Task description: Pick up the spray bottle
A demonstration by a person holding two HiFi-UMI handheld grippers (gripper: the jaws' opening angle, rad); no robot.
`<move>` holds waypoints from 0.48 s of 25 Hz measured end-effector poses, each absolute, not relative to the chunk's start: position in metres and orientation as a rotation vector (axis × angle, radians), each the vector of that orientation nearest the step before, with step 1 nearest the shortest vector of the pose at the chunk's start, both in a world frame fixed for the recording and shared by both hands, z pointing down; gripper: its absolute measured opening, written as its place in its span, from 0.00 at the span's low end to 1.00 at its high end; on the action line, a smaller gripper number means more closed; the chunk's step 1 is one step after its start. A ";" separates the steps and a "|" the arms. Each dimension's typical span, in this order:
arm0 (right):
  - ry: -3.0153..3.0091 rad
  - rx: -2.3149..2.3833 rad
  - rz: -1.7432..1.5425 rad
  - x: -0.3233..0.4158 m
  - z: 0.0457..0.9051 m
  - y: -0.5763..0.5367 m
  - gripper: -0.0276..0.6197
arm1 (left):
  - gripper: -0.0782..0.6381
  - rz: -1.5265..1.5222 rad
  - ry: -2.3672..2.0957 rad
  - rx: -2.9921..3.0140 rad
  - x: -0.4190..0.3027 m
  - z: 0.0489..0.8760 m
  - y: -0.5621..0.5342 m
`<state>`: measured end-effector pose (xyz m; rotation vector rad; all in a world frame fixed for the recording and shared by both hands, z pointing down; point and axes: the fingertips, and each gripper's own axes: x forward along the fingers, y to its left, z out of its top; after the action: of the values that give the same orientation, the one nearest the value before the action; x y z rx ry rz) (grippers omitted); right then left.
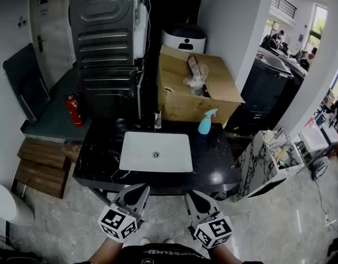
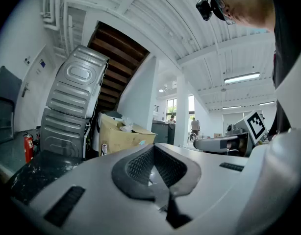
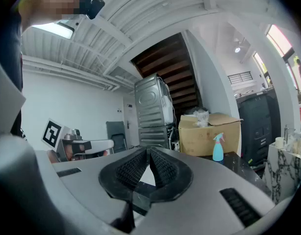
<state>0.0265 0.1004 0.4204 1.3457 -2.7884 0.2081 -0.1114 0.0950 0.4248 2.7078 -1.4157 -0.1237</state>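
No wording reads clearly; the white print on the black shirt (image 1: 151, 252), bottom centre, is illegible.

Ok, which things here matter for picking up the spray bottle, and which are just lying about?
For the job: spray bottle, left gripper, right gripper, both shut and empty.
Lying about: cardboard box, sink, fire extinguisher, counter.

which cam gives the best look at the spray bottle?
Right gripper view: the spray bottle stands whole, side-on, before the cardboard box. Head view shows it small, from above. Left gripper view shows only a blue speck above the left claw.
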 end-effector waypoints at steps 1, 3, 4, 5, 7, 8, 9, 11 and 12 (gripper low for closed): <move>-2.788 1.345 0.208 0.027 0.421 0.100 0.10 | 0.13 -0.126 -1.413 2.707 -0.110 0.425 0.095; -2.786 1.342 0.206 0.028 0.421 0.100 0.10 | 0.13 -0.128 -1.411 2.706 -0.109 0.426 0.096; -2.784 1.342 0.203 0.029 0.422 0.099 0.10 | 0.13 -0.127 -1.411 2.707 -0.108 0.427 0.096; -2.779 1.344 0.198 0.029 0.422 0.099 0.10 | 0.13 -0.127 -1.411 2.708 -0.107 0.427 0.095; -2.762 1.353 0.187 0.031 0.424 0.097 0.10 | 0.13 -0.127 -1.410 2.710 -0.106 0.427 0.094; -2.753 1.357 0.185 0.031 0.425 0.096 0.11 | 0.13 -0.128 -1.410 2.710 -0.106 0.427 0.094; -2.748 1.361 0.185 0.032 0.426 0.096 0.10 | 0.13 -0.129 -1.412 2.708 -0.106 0.427 0.093; -2.747 1.369 0.189 0.032 0.427 0.095 0.10 | 0.13 -0.134 -1.416 2.703 -0.107 0.427 0.093; -2.753 1.375 0.193 0.032 0.426 0.095 0.10 | 0.13 -0.134 -1.415 2.705 -0.107 0.427 0.094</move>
<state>0.0318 0.0954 0.4259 1.3750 -2.7530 0.1934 -0.1069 0.0936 0.4273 2.7052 -1.4148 -0.1339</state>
